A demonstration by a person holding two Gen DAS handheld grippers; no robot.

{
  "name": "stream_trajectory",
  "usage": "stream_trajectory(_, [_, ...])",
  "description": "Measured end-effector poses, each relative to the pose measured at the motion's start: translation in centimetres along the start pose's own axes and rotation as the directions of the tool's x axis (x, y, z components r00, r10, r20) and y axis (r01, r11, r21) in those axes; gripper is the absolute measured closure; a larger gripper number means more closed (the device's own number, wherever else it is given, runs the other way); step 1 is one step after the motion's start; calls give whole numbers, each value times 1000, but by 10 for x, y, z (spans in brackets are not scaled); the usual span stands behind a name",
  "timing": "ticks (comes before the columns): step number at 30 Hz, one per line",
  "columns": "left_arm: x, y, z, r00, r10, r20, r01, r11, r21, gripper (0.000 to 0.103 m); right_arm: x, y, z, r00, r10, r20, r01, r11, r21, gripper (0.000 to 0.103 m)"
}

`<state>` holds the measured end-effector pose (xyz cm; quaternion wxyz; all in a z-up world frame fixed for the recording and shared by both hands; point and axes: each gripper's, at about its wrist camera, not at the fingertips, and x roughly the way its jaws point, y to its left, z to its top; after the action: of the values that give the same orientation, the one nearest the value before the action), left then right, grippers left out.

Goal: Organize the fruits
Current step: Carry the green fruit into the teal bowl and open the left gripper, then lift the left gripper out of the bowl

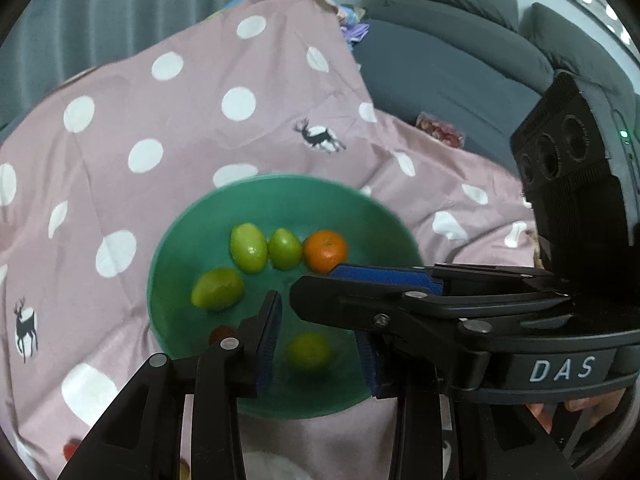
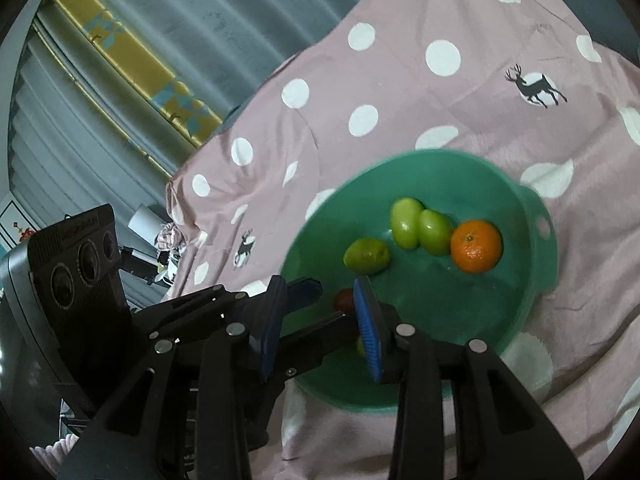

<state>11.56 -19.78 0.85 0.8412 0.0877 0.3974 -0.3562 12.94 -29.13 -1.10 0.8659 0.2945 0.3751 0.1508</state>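
Note:
A green bowl (image 1: 192, 236) (image 2: 532, 296) sits on a pink polka-dot cloth. It holds three green fruits (image 1: 248, 247) (image 2: 405, 222), an orange (image 1: 325, 251) (image 2: 476, 246), a small red fruit (image 1: 221, 334) (image 2: 344, 300) and a blurred green fruit (image 1: 308, 350). My left gripper (image 1: 320, 350) is open above the bowl's near side, with the blurred green fruit between its jaws but untouched. My right gripper (image 2: 322, 332) is open and empty over the bowl's near rim, crossing the left one. It shows in the left wrist view (image 1: 384, 276).
The pink cloth (image 1: 180, 120) (image 2: 400, 92) covers the surface. A dark sofa (image 1: 460, 40) stands behind. Another red fruit (image 1: 71, 449) lies on the cloth at the lower left. Grey curtains (image 2: 160, 20) hang at the back.

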Motion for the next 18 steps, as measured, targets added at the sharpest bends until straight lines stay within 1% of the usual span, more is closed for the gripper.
stream_trajectory(2, [2, 3, -2, 1000, 19, -17, -19, 1000, -17, 57, 0, -1, -3, 1000, 6, -3, -6, 1000, 19, 60])
stream_trajectory(4, [-1, 7, -5, 1000, 20, -23, -21, 999, -34, 38, -4, 1, -4, 1000, 7, 11, -7, 1000, 19, 55])
stream_trajectory(5, [-6, 10, -9, 1000, 22, -22, -23, 999, -42, 33, -7, 2, -6, 1000, 2, 20, -3, 1000, 13, 49])
stream_trajectory(6, [-9, 11, -11, 999, 28, -20, -29, 999, -45, 23, -9, 4, -6, 1000, -3, 25, 3, 1000, 8, 42])
stream_trajectory(7, [-13, 13, -15, 999, 38, -17, -39, 998, -51, 18, -12, 6, -7, 999, -11, 33, 12, 1000, -1, 40])
stream_trajectory(10, [-30, 24, -30, 998, 64, -14, -65, 994, -90, 16, -20, 14, -13, 998, -40, 50, 41, 999, -30, 32])
stream_trajectory(12, [-42, 33, -42, 997, 75, -10, -76, 988, -134, 15, -25, 21, -19, 995, -75, 63, 79, 995, -54, 23])
stream_trajectory(13, [-48, 39, -48, 997, 76, -4, -76, 984, -159, 11, -26, 24, -21, 994, -90, 69, 95, 993, -65, 21])
stream_trajectory(15, [-58, 49, -60, 997, 79, 9, -76, 976, -206, 5, -32, 34, -27, 984, -154, 89, 163, 981, -109, 14])
stream_trajectory(16, [-65, 55, -68, 996, 85, 15, -79, 968, -237, 4, -34, 37, -29, 980, -174, 96, 185, 975, -125, 12])
stream_trajectory(17, [-71, 61, -77, 995, 95, 15, -87, 959, -271, 4, -36, 42, -32, 973, -203, 108, 218, 964, -149, 8])
stream_trajectory(18, [-78, 68, -88, 994, 107, 14, -98, 946, -309, 4, -38, 46, -35, 968, -224, 117, 241, 956, -165, 7])
